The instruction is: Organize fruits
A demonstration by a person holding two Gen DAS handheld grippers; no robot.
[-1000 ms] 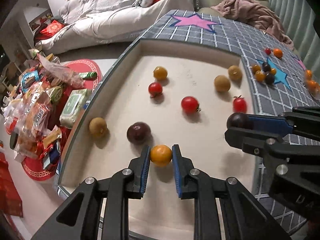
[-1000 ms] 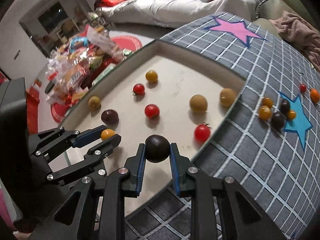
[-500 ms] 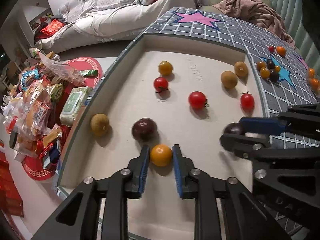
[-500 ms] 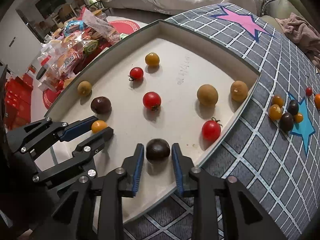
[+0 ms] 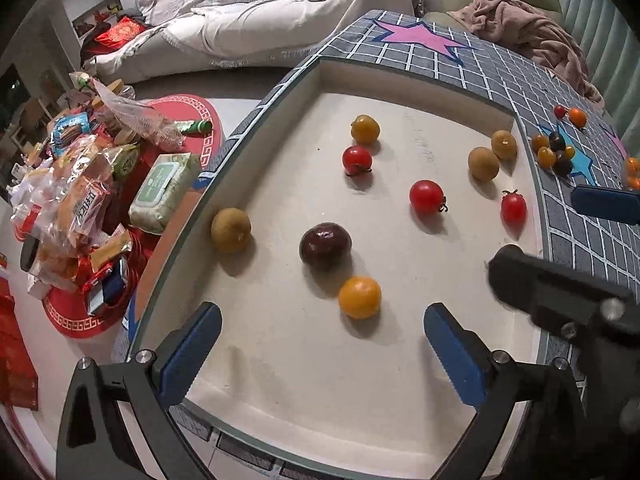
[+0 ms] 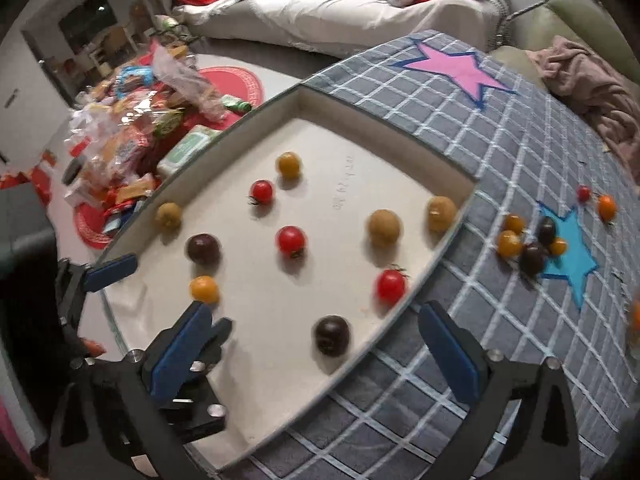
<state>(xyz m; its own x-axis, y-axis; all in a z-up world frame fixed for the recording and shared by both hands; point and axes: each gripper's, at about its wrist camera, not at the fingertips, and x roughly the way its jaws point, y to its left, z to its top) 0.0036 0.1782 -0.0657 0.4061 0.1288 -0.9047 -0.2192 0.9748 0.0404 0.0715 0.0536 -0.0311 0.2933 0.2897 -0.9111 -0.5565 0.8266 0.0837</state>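
Note:
A white tray [image 5: 400, 420] holds several small fruits. My left gripper [image 5: 322, 344] is open and empty, just behind an orange tomato [image 5: 359, 297] that lies on the tray next to a dark purple fruit [image 5: 325, 246]. My right gripper [image 6: 316, 348] is open and empty, with a dark fruit [image 6: 331, 335] lying on the tray between its spread fingers. Red tomatoes [image 6: 291, 239] and brown fruits [image 6: 383, 227] lie further in. More small fruits [image 6: 532, 240] sit loose on the grey checked cloth [image 6: 500, 152] near a blue star.
A heap of snack packets [image 5: 76, 200] and a wet-wipe pack [image 5: 164, 188] lie on the floor left of the tray. A white sofa [image 5: 280, 12] stands behind. A pink blanket [image 5: 532, 36] lies at the far right.
Both grippers have opened and drawn back. The left one let go of the orange tomato and the right one let go of the dark fruit; both fruits now rest on the tray.

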